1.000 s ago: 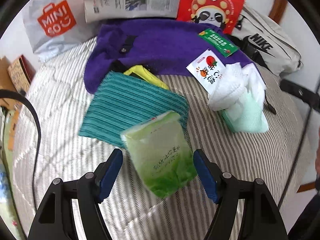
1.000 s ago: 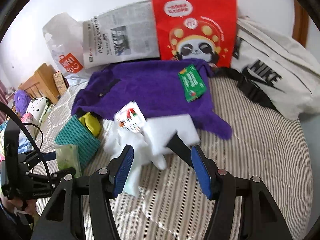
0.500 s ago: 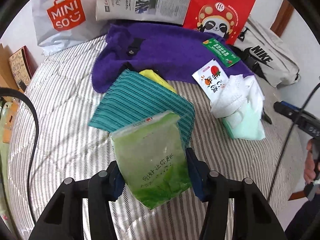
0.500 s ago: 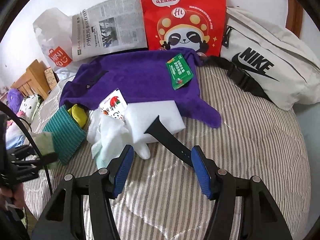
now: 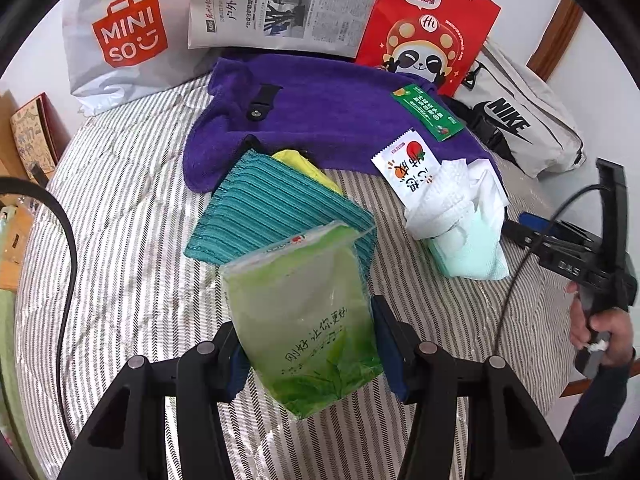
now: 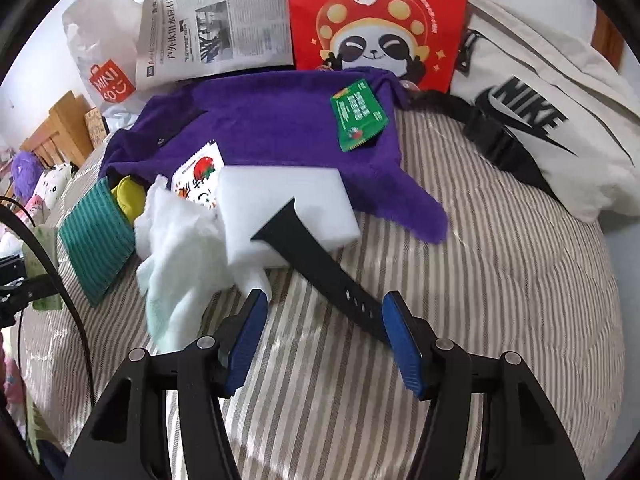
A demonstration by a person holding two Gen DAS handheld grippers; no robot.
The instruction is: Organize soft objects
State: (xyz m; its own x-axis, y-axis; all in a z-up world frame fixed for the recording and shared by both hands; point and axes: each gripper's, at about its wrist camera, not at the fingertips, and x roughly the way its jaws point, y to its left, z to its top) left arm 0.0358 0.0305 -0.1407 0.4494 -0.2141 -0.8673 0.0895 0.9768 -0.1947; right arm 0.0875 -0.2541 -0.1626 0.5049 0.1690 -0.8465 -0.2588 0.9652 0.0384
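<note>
My left gripper [image 5: 308, 344] is shut on a green tissue pack [image 5: 304, 312] and holds it above the striped bed. Beyond it lie a teal ribbed cloth [image 5: 276, 208], a yellow item [image 5: 296, 160], a purple towel [image 5: 320, 116] and a crumpled white and mint cloth [image 5: 464, 216]. My right gripper [image 6: 324, 332] is open and empty just above the bed, its jaws on either side of the near end of a black watch strap [image 6: 320, 264]. The strap lies across a white foam block [image 6: 280, 196], beside the white cloth [image 6: 180, 232].
A white sachet [image 5: 404, 164] and a green sachet [image 6: 358, 114] lie on the towel. A Miniso bag [image 5: 120, 44], newspaper [image 5: 280, 0], red panda bag [image 6: 376, 16] and Nike bag [image 6: 540, 128] line the back wall. Plush toys [image 6: 36, 184] sit far left.
My left gripper closed on the green tissue pack and lifted it. My right gripper moved forward and down toward the black strap and stayed open.
</note>
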